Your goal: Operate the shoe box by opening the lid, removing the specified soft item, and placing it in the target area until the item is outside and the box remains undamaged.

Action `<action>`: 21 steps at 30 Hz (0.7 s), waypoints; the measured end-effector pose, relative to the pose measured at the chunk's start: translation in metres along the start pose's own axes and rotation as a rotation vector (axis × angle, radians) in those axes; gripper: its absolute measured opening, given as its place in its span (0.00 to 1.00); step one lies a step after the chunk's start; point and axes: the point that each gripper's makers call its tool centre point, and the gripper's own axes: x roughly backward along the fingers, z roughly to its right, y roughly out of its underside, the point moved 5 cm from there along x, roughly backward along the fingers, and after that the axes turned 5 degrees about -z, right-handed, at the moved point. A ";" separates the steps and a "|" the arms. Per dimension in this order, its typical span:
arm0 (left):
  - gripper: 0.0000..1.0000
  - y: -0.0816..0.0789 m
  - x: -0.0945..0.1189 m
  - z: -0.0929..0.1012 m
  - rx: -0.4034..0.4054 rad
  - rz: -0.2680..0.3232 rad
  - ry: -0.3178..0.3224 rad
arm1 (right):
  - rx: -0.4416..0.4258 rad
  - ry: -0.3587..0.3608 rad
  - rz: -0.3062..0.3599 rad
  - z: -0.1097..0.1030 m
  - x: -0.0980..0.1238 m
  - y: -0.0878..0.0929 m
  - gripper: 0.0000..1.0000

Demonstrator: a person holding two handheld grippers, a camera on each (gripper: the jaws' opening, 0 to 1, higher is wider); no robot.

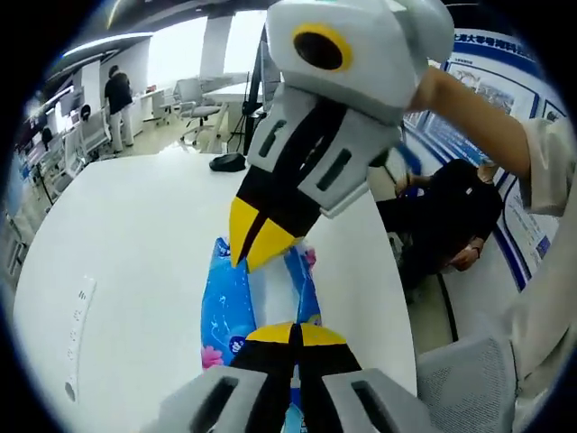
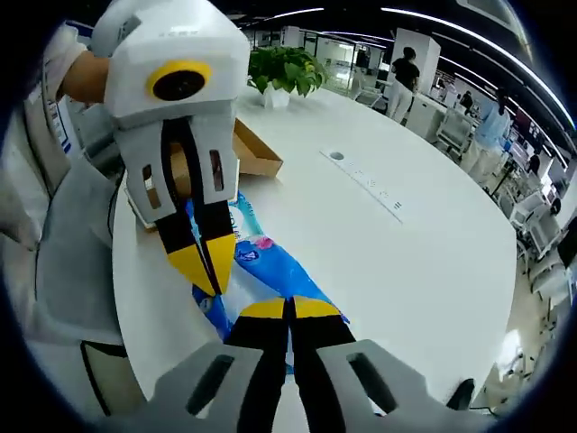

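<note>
In the left gripper view, the left gripper (image 1: 294,336) rose from 6 o'clock with its yellow-tipped jaws clenched on the near end of a blue tissue pack (image 1: 236,302) that lay flat on the white tabletop (image 1: 135,244). The right gripper (image 1: 255,245) came down from 12 o'clock, its jaws pressed together on the far end of the same pack. A black mouse-like thing (image 1: 227,162) sat on the tabletop toward 11 o'clock, and a person's forearm (image 1: 478,122) reached in from 2 o'clock.

In the right gripper view, the right gripper (image 2: 290,310) stood at 6 o'clock, jaws closed on the tissue pack (image 2: 270,266). The left gripper (image 2: 206,268) hung down from 11 o'clock, pinching the pack's other end. The pack lay outside the open brown shoe box (image 2: 257,155), which sat just beyond it at 11 o'clock on the tabletop (image 2: 406,253). A potted plant (image 2: 284,72) stood at 12 o'clock
</note>
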 end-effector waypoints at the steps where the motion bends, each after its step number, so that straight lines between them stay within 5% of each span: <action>1: 0.00 -0.002 -0.003 -0.001 0.003 -0.002 0.007 | -0.002 0.001 -0.006 0.002 0.000 0.003 0.00; 11: 0.00 -0.011 -0.032 -0.005 0.015 -0.016 0.042 | -0.021 0.012 -0.037 0.012 -0.006 0.022 0.00; 21: 0.00 0.003 -0.056 -0.010 0.066 -0.042 0.066 | -0.007 0.000 -0.088 0.011 -0.030 0.043 0.00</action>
